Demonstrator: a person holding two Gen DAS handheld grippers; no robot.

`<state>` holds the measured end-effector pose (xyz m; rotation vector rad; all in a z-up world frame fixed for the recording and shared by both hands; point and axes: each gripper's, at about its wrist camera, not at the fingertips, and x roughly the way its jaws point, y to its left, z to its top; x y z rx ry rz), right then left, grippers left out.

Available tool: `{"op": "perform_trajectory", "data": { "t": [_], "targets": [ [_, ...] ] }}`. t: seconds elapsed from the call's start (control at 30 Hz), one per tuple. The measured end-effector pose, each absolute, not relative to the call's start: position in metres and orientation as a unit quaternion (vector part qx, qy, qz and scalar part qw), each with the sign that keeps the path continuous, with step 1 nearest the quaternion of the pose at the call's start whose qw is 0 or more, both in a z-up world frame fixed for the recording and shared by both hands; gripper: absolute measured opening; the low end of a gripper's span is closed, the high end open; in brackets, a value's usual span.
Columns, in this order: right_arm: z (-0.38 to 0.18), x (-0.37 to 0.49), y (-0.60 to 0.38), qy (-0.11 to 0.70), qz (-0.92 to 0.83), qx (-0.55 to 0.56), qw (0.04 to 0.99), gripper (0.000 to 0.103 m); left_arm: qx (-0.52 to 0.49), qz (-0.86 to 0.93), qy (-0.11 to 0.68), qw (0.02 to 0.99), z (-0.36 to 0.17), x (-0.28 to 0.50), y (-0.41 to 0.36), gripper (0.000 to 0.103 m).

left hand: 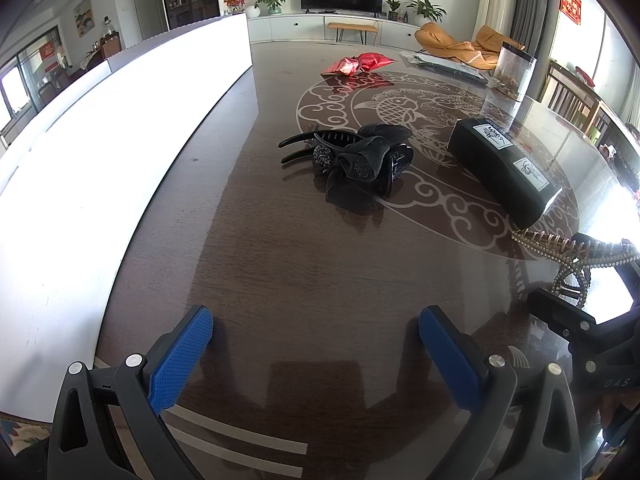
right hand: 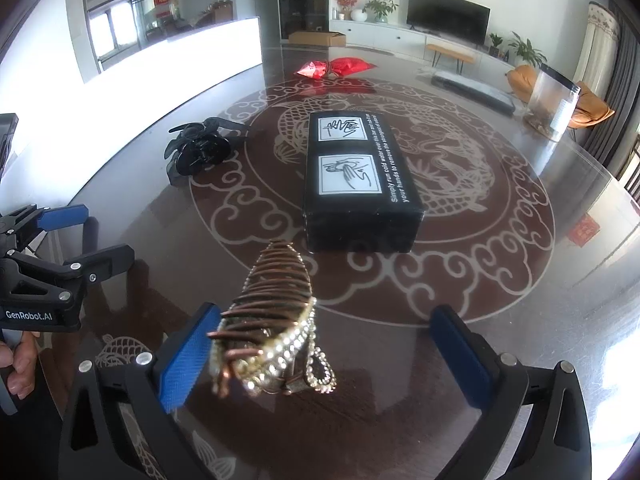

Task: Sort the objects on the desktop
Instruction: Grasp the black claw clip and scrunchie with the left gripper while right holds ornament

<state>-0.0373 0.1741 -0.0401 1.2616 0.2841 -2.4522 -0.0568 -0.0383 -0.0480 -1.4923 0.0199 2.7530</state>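
A copper-wire hair clip (right hand: 268, 320) trimmed with rhinestone strings rests on the glossy dark table (right hand: 400, 352), between the fingers of my right gripper (right hand: 324, 314). The jaws stand wide open; the clip is close by the left pad (right hand: 188, 356) and well clear of the right one. My left gripper (left hand: 316, 314) is open over bare table with nothing between its fingers. Ahead of it lies a black hair claw with a fabric bow (left hand: 352, 160). To its right is a black printed box (left hand: 508, 168), which also lies just beyond the copper clip (right hand: 356, 184).
A long white box (left hand: 120, 120) runs along the table's left side. A red foil packet (right hand: 336, 68), a flat dark package (right hand: 472, 88) and a clear container (right hand: 552, 100) stand at the far end. A hand (right hand: 20, 364) holds the left gripper at the left edge.
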Motion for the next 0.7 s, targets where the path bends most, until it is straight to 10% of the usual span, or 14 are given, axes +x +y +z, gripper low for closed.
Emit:
{"op": "perform_trajectory", "data": {
  "t": [0.7],
  "targets": [
    [-0.0404,-0.0374,0.1743,0.101,-0.870,0.447,0.184,0.103,-0.499,0.867,0.003,0.001,-0.0481,-0.0571,-0.0394,0.103]
  ]
}}
